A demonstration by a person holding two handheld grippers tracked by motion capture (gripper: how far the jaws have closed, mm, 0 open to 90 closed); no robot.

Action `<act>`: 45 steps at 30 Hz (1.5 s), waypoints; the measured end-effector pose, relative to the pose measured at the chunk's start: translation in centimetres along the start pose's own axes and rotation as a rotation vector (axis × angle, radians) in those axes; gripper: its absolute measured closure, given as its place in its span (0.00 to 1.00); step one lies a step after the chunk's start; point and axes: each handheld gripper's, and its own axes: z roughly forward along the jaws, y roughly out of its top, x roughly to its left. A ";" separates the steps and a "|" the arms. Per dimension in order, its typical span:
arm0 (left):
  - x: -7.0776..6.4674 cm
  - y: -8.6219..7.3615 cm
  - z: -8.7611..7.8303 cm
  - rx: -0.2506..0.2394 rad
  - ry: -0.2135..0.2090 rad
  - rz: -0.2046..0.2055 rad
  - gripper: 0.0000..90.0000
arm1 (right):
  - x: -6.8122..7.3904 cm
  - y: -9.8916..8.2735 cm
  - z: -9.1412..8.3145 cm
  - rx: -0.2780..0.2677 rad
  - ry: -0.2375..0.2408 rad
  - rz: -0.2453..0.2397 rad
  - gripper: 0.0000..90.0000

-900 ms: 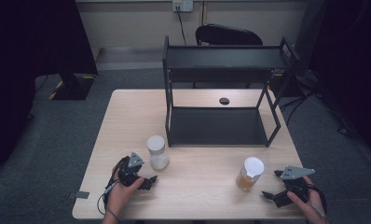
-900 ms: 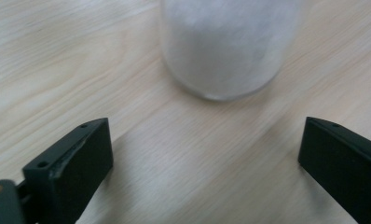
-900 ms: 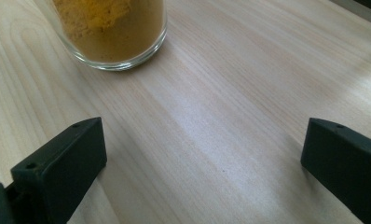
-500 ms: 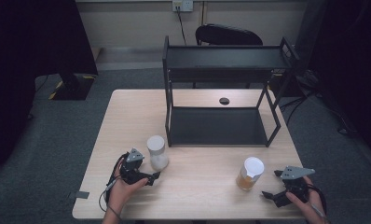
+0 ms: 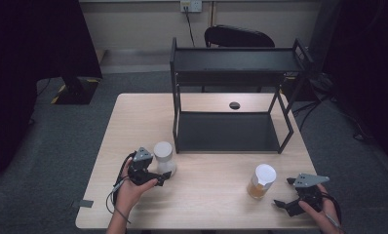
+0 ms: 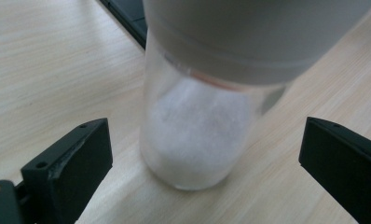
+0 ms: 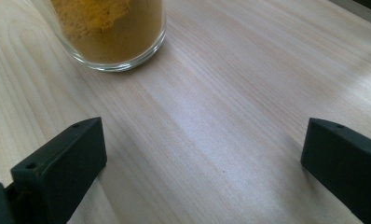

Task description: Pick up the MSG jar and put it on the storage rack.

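High view: at the near edge of the light wooden table [image 5: 206, 204], a person's two hands come in from below, each holding a two-jaw gripper. The left gripper [image 5: 164, 171] has its jaws spread wide to either side of a clear jar with a grey lid [image 5: 164, 157], the pads just short of the glass; the jar stands upright near the table's left front, just beside the front left post of the black two-tier shelf [image 5: 231, 131], and holds white powder in its lower part. The right gripper [image 5: 281, 193] rests low by the table's near right corner, jaws likewise spread with bare wood between them, near a white-lidded glass jar of orange-yellow powder [image 5: 261, 181] but apart from it. Open tabletop lies between the two jars. Farther back, the shelf's lower tier sits on the table, and a small dark round hole [image 5: 234, 105] shows in the tabletop behind it.
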 end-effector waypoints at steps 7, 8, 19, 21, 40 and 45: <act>0.1 1.0 0.3 -0.024 -0.012 -0.001 0.02 | 0.0 0.0 0.0 0.000 -0.002 0.001 0.00; 0.1 1.1 0.4 -0.028 -0.015 -0.006 0.02 | 0.0 0.0 0.0 0.000 -0.002 0.001 0.00; 0.2 2.0 1.2 -0.057 -0.030 0.013 0.17 | 0.1 0.0 0.0 0.000 -0.004 0.005 0.00; 0.1 2.1 1.3 -0.064 -0.026 0.031 0.23 | 0.2 0.0 0.0 0.000 -0.006 0.006 0.00; 0.1 3.0 0.9 -0.049 -0.034 0.089 0.38 | 0.2 0.0 0.0 0.000 -0.006 0.006 0.00; 0.0 3.7 0.9 -0.046 -0.055 0.088 0.38 | 0.2 0.0 0.0 0.000 -0.006 0.006 0.00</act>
